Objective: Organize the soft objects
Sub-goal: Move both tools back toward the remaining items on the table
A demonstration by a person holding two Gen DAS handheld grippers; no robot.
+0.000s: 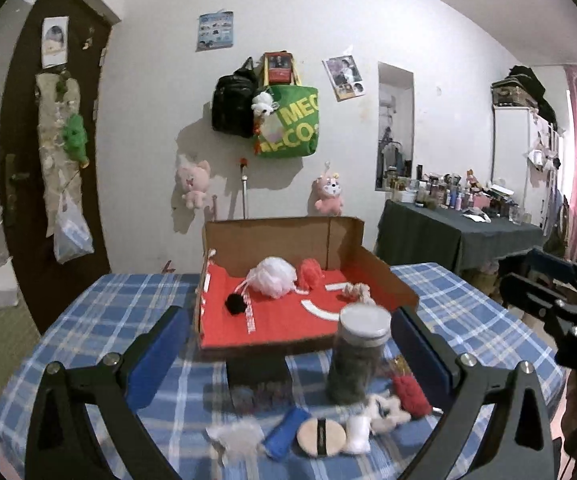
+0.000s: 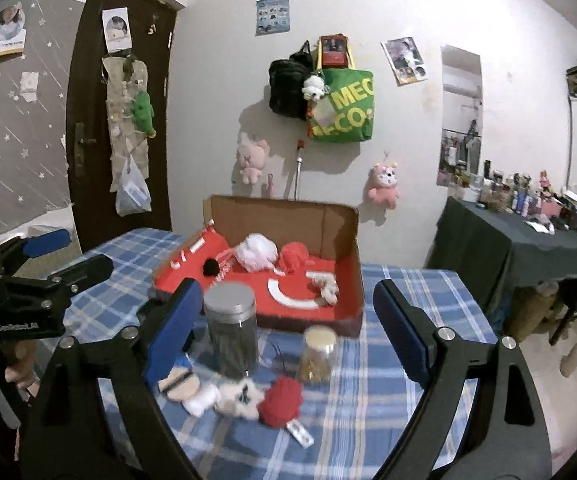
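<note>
From the left wrist: shows the left gripper [image 1: 288, 320] spread wide with nothing between its blue pads, probably kept open to be ready for the next soft piece. Frames, beyond the fingertips, the cardboard box [image 1: 284, 236] with its red lining, already holding a white mesh puff [image 1: 274, 278], a red pompom [image 1: 310, 274], a black pompom [image 1: 235, 303] and a knotted rope toy [image 1: 358, 292]; serves, apparently, as the collecting place. Shows, nearer than the fingertips and between the two fingers, the unsorted soft things on the checked tablecloth [image 1: 88, 320]: a red yarn ball [image 1: 410, 394] just inside the right-hand finger, a round powder puff [image 1: 320, 432], a blue sponge [image 1: 284, 432] and a white fluffy tuft [image 1: 236, 436], with a silver-lidded jar [image 1: 358, 356] standing over them. Catches the right gripper [image 1: 548, 292] well outside the right-hand finger. From the right wrist: shows that gripper's fingers also apart and empty, the yarn ball lying low between them and the powder puff half hidden behind the left-hand finger. Adds a small gold-lidded jar [image 2: 318, 354] between the fingers, hidden from the left wrist, and a small white item [image 2: 300, 436] too blurred to name. Loses the blue sponge and the tuft.
</note>
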